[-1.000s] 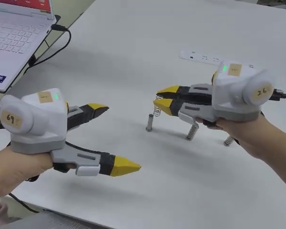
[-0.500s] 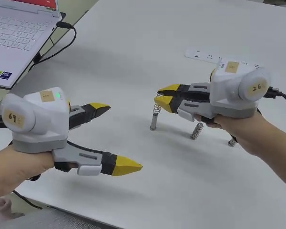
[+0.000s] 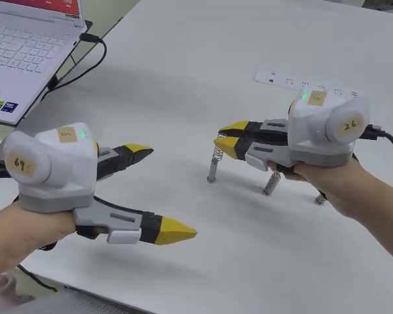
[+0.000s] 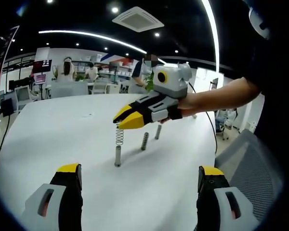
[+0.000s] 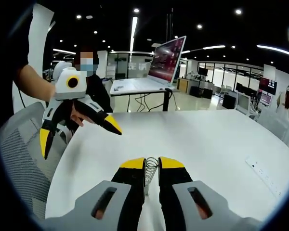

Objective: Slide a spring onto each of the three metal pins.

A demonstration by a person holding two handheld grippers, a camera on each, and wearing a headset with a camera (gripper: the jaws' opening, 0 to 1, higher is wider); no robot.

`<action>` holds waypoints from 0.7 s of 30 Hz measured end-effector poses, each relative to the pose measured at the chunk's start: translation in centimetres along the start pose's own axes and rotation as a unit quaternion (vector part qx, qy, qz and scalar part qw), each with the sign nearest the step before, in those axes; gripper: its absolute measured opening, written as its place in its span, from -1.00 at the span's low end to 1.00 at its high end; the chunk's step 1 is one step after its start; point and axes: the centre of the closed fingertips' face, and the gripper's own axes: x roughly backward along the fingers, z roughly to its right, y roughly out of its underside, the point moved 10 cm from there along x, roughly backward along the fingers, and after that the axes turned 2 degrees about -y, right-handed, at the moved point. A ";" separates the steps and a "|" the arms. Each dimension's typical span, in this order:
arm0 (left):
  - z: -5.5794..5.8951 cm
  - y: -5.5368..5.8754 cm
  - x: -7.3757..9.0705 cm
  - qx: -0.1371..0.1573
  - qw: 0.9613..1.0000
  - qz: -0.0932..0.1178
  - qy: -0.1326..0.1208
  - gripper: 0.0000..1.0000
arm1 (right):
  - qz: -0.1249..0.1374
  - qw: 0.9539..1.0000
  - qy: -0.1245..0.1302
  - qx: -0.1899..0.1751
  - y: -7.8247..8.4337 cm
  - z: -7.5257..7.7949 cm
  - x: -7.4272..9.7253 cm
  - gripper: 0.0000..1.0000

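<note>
A: State of the right tool?

B: The right tool [image 3: 228, 136] is narrow, its jaws pinched on the top coils of a spring [image 3: 216, 156]. In the right gripper view the coils sit squarely between the two yellow tips.

A: Where is the spring relative to its pin?

B: It is directly over the first pin [image 3: 212, 173], which stands upright on the table [image 3: 183, 78]. The lower coils look to be already around the pin's top, and bare shank shows beneath them. Both long axes run near vertical and roughly in line.

A: The other pins?

B: The second pin [image 3: 271, 184] and third pin [image 3: 321, 198] stand beside it in a row, under the right hand. Each carries a spring that reaches down to the table. Judgement: two of three are done and the last is in progress.

A: And the left tool?

B: The left tool [image 3: 173, 191] is wide open and holds nothing. It hovers well apart from the pins, on the person's left, so the right tool is the nearer one by far.

A: What does the next move turn on?

B: On the vertical line. The spring hangs just below the right tool's tips and the pin is just below the spring. My judgement is that the move is straight down along the pin's axis, followed by a release. If the spring leans off that axis, the coils may catch on the pin's top.
</note>
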 end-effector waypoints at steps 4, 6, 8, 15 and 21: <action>-0.1 -0.1 0.1 0.000 1.000 0.004 -0.003 0.96 | -0.001 1.000 -0.004 -0.001 0.1 0.0 -0.2 -0.85; -0.1 -0.1 0.1 0.000 1.000 0.004 -0.003 0.96 | -0.004 1.000 -0.005 0.000 0.3 0.0 -0.3 -0.85; -0.1 -0.1 0.1 -0.001 1.000 0.002 -0.003 0.96 | -0.006 1.000 -0.005 0.000 0.4 0.1 -0.3 -0.85; 0.0 0.1 0.2 -0.001 1.000 0.001 -0.003 0.96 | -0.007 1.000 -0.003 0.001 0.5 0.3 -0.4 -0.85; 0.0 0.1 0.3 0.001 1.000 0.001 -0.004 0.96 | -0.009 1.000 -0.003 -0.003 0.7 0.3 -0.6 -0.85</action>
